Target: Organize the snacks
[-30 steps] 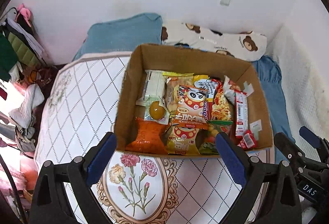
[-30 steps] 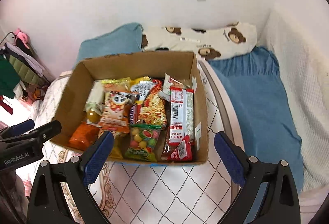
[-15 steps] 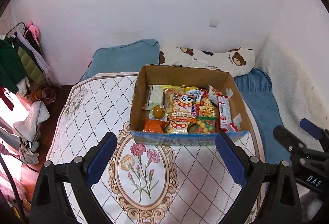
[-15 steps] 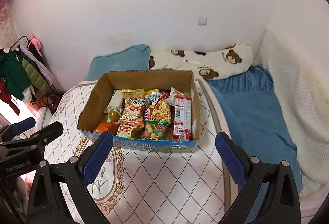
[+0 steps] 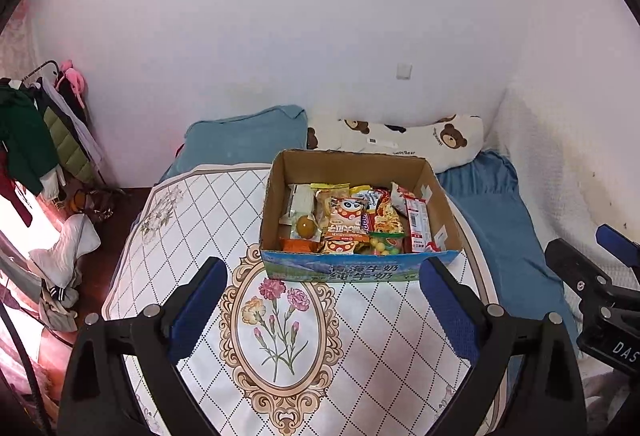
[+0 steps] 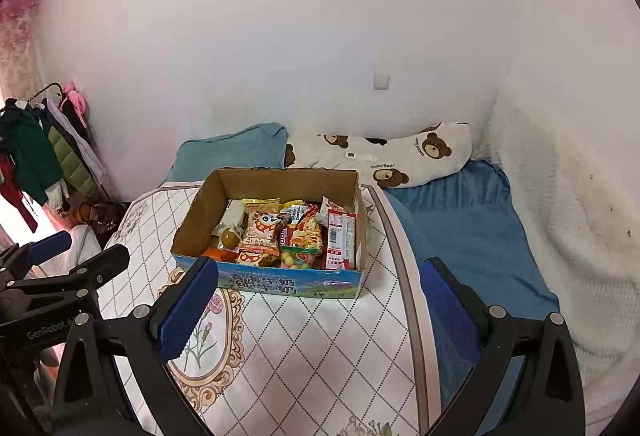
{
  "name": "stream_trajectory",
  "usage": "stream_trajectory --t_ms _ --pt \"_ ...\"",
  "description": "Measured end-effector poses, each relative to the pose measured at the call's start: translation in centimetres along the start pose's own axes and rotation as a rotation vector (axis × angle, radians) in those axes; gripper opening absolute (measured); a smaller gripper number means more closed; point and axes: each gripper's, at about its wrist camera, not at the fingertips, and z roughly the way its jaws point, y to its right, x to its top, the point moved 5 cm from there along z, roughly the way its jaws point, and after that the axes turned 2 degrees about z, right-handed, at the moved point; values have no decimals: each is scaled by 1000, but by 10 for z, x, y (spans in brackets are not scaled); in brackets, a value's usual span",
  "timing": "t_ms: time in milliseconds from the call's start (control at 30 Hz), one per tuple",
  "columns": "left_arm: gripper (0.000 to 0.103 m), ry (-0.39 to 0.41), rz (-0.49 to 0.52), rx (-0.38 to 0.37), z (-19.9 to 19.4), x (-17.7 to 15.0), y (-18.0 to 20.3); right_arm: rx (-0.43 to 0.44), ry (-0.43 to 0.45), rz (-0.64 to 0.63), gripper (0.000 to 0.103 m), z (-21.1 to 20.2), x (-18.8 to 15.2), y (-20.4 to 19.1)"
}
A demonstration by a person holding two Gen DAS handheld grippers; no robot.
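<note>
An open cardboard box (image 5: 356, 272) with a blue printed front stands at the far right of the table; it also shows in the right wrist view (image 6: 296, 283). It holds several snack packets, among them an orange cartoon-face bag (image 5: 345, 220), a noodle packet (image 5: 386, 214), a candy bag (image 6: 298, 258) and a brown egg (image 5: 305, 225). My left gripper (image 5: 322, 300) is open and empty, back from the box above the flower print. My right gripper (image 6: 318, 300) is open and empty, near the box's front right.
The table (image 5: 192, 232) has a white diamond-pattern cloth with a flower medallion. A blue bed (image 6: 468, 236) lies to the right, with a bear pillow (image 6: 400, 156) and a blue pillow (image 5: 244, 140) behind the box. A clothes rack (image 5: 44, 140) stands at left.
Both grippers have pulled back and up from the box, which now looks smaller and farther. Both stay open and empty. The box contents have not moved.
</note>
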Motion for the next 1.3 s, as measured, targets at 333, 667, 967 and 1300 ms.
stream_trajectory --t_ms 333,667,967,1300 --pt "103 -4 -10 2 15 2 3 -42 26 4 103 -3 -2 15" --pt "102 -11 -16 57 52 8 2 -80 14 6 103 54 2 22" --pt "103 -53 1 92 88 7 2 -101 -7 2 103 93 6 26" --pt "102 -81 3 84 103 8 3 -94 -12 -5 103 107 8 20"
